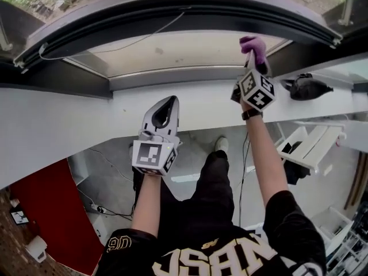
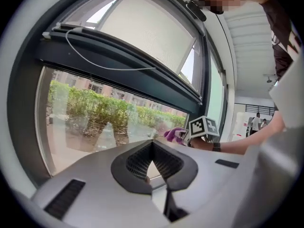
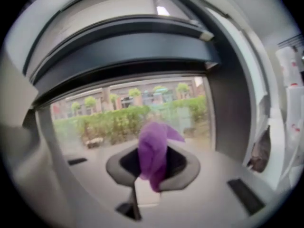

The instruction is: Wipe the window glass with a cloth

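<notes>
Window glass (image 2: pixel 95 113): fills the upper-middle frame, hedges outside.
Left claw (image 2: pixel 152 163): lower middle, tips pinched together, holding nothing.
Right claw (image 3: pixel 152 167): clenched on the cloth, up near the pane.
Cloth (image 3: pixel 153 146): purple, looks soft, light and floppy. Best gripped at the bunched end, loose end wipes.
</notes>
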A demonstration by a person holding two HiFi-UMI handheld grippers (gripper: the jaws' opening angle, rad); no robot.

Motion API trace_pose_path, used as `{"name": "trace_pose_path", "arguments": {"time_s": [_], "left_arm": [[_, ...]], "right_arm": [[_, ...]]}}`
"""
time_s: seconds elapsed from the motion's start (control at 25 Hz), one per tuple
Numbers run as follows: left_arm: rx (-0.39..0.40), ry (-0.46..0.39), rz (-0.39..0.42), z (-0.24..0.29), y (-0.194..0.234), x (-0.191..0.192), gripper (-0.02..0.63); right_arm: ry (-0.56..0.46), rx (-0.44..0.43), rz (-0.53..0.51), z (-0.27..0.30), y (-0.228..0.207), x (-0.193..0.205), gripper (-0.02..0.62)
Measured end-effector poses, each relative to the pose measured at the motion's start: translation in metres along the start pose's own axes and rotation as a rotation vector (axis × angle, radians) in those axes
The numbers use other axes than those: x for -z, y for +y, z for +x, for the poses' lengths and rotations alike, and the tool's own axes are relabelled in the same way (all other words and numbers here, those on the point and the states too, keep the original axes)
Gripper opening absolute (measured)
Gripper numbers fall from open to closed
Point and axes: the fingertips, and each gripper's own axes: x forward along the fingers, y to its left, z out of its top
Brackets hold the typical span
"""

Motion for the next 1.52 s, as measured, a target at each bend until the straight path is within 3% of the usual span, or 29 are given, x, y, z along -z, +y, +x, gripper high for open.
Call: {"name": "trace_pose_path", "arguments": {"time_s": [0.12, 0.24, 0.36, 0.52, 0.68, 0.8, 0.96, 1.24, 1.4, 1.52], "left_arm": [[-0.087, 0.017, 0.030, -0.042, 0.053, -0.004, 0.015], [-0.180, 0.005, 0.035, -0.093, 0.110, -0.008, 0.015], [-0.280, -0.001, 0.020, -0.146, 0.167, -0.013, 0.015], [-0.390, -0.009, -0.002, -0.201, 0.226, -0.019, 0.015], [-0.427, -0.013, 0.015, -0.218, 0.241, -0.023, 0.015], [-0.414, -0.035, 0.008, -0.204, 0.225, -0.018, 0.015], [-0.321, -0.025, -0.006, -0.157, 0.177, 0.004, 0.015], [-0.103, 0.019, -0.024, -0.038, 0.046, 0.047, 0.015], [0.044, 0.056, -0.010, 0.027, -0.047, 0.062, 0.015], [0.131, 0.076, -0.028, 0.055, -0.096, 0.075, 0.015]], "right_arm": [[0.103, -0.256, -0.059, -0.025, 0.132, 0.062, 0.078], [0.139, -0.530, -0.107, -0.054, 0.285, 0.101, 0.078], [0.156, -0.727, -0.129, -0.076, 0.417, 0.126, 0.078], [0.144, -0.834, -0.090, -0.077, 0.537, 0.127, 0.078], [0.156, -0.837, -0.014, -0.061, 0.583, 0.115, 0.078], [0.159, -0.805, -0.025, -0.051, 0.556, 0.110, 0.078], [0.136, -0.704, -0.029, -0.034, 0.454, 0.098, 0.078], [0.089, -0.378, 0.128, 0.016, 0.183, 0.060, 0.078], [0.043, -0.128, 0.256, 0.036, 0.005, 0.027, 0.078], [0.021, -0.010, 0.288, 0.051, -0.079, 0.007, 0.078]]}}
